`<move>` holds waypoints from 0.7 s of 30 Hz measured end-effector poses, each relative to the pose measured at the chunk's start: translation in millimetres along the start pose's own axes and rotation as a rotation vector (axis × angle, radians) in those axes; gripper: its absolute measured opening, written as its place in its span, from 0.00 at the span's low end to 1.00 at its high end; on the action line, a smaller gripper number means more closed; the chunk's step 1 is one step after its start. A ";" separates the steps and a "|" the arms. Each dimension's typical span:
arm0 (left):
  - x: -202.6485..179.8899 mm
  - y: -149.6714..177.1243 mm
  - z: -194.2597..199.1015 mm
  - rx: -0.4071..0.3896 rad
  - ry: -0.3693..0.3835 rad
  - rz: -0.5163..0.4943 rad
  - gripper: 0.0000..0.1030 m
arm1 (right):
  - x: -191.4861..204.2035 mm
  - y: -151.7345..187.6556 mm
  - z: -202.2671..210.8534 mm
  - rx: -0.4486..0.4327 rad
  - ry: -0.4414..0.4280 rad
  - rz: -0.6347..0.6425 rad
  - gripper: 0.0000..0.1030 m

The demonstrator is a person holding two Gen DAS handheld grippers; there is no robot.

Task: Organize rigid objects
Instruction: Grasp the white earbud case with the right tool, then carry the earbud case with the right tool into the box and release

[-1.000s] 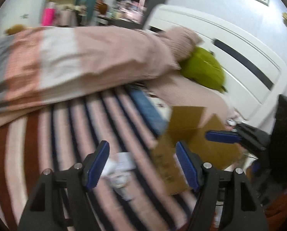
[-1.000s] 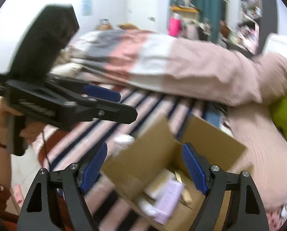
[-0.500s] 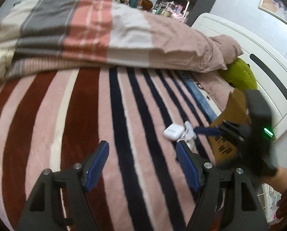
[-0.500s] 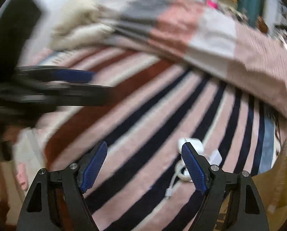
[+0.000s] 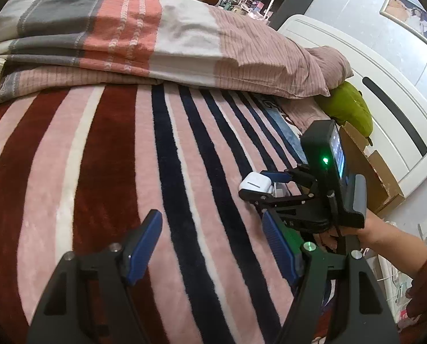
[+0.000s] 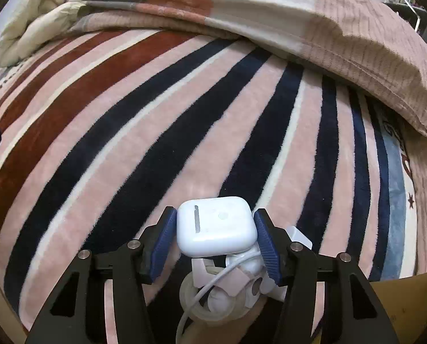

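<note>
A white rounded earbud case [image 6: 216, 233] lies on the striped blanket [image 6: 161, 132]. My right gripper [image 6: 215, 239] has its blue pads on both sides of the case and is shut on it. The case also shows in the left wrist view [image 5: 255, 185], between the right gripper's fingers. Under and behind the case lies a small heap of white items with a white cable [image 6: 224, 289]. My left gripper [image 5: 213, 246] is open and empty above the blanket, to the left of the right gripper. A cardboard box [image 5: 371, 169] stands on the bed at the right.
A folded striped duvet [image 5: 144, 34] lies across the far side of the bed. A green cushion [image 5: 350, 109] leans by the white headboard [image 5: 385, 86]. A corner of the cardboard box [image 6: 408, 309] shows at lower right in the right wrist view.
My right gripper has moved down to the white case and closed on it. My left gripper has stayed open and its view has shifted a little along the blanket.
</note>
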State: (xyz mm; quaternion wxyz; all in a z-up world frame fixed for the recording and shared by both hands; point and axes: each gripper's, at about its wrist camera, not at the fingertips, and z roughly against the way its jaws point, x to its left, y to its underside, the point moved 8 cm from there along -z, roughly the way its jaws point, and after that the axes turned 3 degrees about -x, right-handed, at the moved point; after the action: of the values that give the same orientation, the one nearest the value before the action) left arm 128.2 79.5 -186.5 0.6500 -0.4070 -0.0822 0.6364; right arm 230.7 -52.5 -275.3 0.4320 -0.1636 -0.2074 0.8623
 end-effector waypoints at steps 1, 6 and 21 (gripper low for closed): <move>0.0 -0.1 0.2 0.000 0.003 0.001 0.67 | 2.3 -1.1 1.6 -0.007 -0.012 0.005 0.50; -2.0 0.1 1.1 0.004 -0.003 -0.002 0.67 | 30.9 0.8 20.5 -0.036 -0.183 0.046 0.50; -52.4 -5.5 2.8 0.046 0.162 -0.044 0.67 | 92.1 -2.1 103.3 -0.242 -0.343 0.190 0.50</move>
State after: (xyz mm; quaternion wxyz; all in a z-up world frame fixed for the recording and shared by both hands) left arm 121.4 34.6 -159.7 0.6776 -0.4404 -0.0236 0.5886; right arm 131.7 1.2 -194.9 0.2843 -0.0841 -0.3634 0.8832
